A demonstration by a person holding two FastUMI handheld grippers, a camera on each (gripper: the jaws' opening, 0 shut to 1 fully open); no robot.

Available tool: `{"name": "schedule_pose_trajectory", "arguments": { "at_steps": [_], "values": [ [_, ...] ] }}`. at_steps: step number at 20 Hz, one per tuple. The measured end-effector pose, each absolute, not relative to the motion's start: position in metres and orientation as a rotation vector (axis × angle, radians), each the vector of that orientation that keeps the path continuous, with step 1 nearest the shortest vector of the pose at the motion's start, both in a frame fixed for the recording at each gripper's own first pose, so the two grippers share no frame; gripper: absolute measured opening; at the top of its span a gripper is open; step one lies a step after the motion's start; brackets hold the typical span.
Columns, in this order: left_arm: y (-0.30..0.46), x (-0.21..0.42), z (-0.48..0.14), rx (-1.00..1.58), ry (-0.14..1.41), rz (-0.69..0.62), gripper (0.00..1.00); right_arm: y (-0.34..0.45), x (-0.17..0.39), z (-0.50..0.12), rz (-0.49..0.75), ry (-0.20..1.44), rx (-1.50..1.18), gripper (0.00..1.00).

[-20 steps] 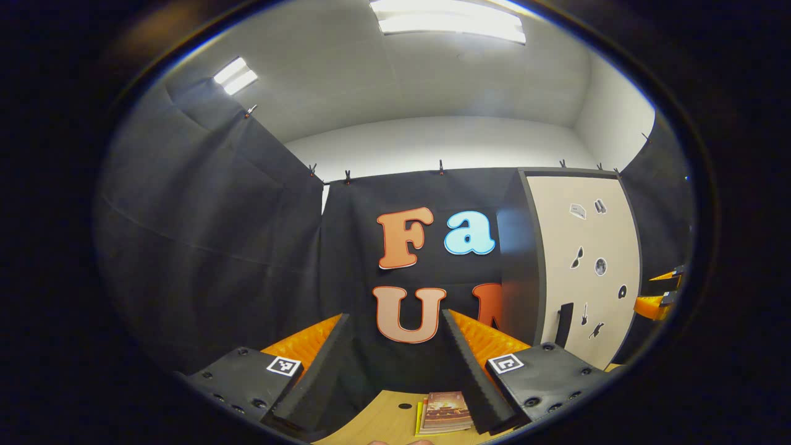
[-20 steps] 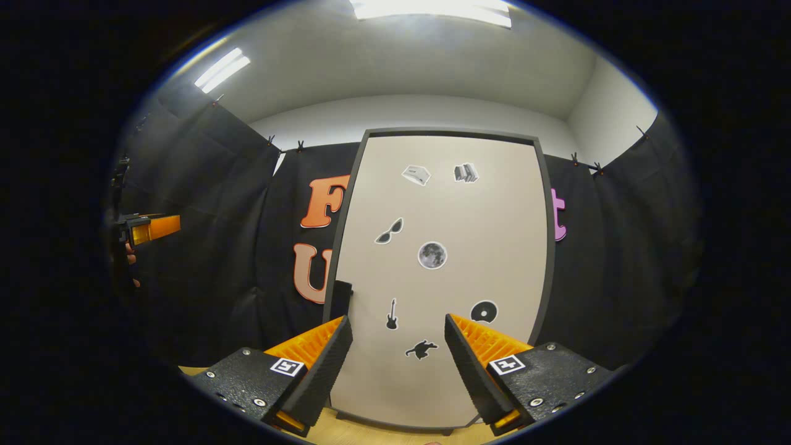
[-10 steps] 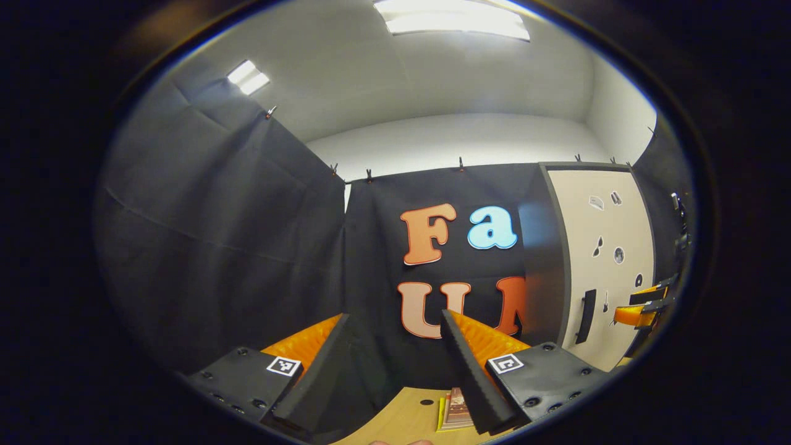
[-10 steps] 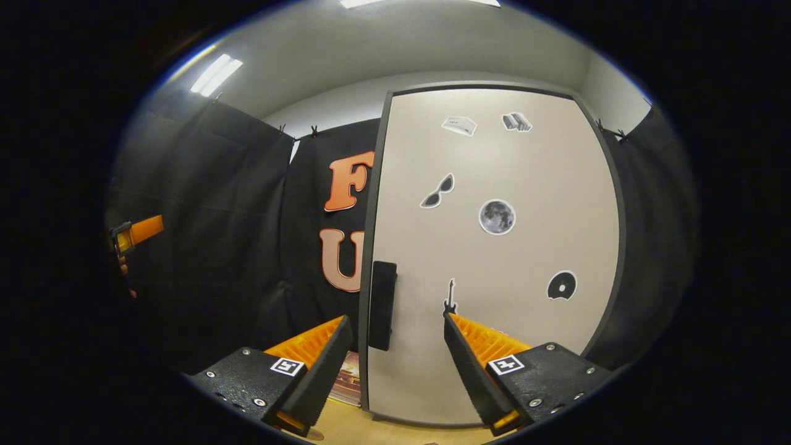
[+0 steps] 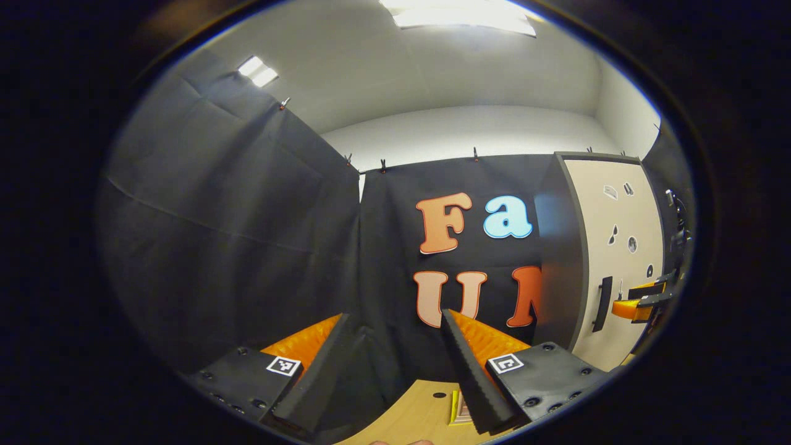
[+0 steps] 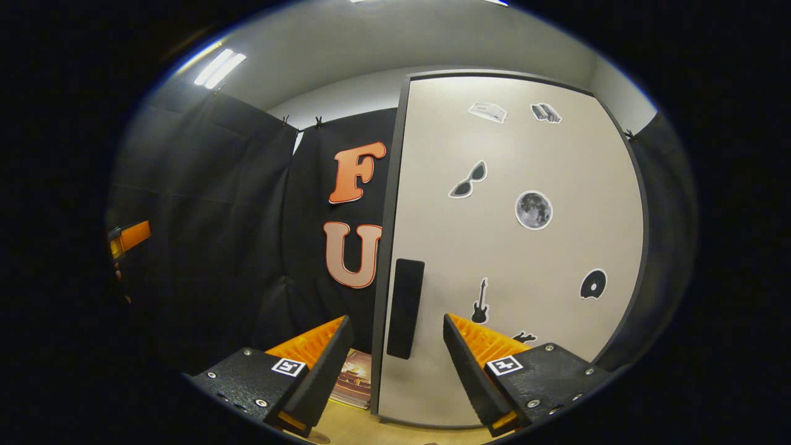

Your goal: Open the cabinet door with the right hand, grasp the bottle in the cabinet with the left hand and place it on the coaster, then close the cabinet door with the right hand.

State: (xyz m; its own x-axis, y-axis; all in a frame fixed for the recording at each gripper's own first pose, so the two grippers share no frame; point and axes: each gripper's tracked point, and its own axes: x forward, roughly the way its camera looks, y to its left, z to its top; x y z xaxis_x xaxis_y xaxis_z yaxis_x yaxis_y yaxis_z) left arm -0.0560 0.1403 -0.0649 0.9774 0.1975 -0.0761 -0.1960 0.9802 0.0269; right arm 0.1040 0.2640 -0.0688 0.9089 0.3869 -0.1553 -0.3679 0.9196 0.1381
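you are holding your right gripper (image 6: 395, 364) spread wide, just before the cabinet door (image 6: 519, 247), its dark upright handle (image 6: 405, 308) showing between your fingers; the pale door is staying closed.

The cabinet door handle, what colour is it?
The vertical bar handle is black, on the beige cabinet door with sticker pictures. It shows best in the right gripper view.

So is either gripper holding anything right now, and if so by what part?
Nothing is held. The left gripper and right gripper are both open and empty; the cabinet door handle lies ahead, ungrasped.
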Motion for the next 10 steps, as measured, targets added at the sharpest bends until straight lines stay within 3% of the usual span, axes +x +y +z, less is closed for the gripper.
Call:
{"name": "schedule_pose_trajectory", "arguments": {
  "at_steps": [6,10],
  "values": [
    [0.169,-0.065,-0.074,0.037,0.094,0.257,0.94,0.285,0.133,-0.097,0.373,0.284,0.129,0.83],
    [0.183,-0.072,-0.080,0.039,0.108,0.275,0.96,0.298,0.154,-0.115,0.344,0.326,0.143,0.72]
  ]
}}
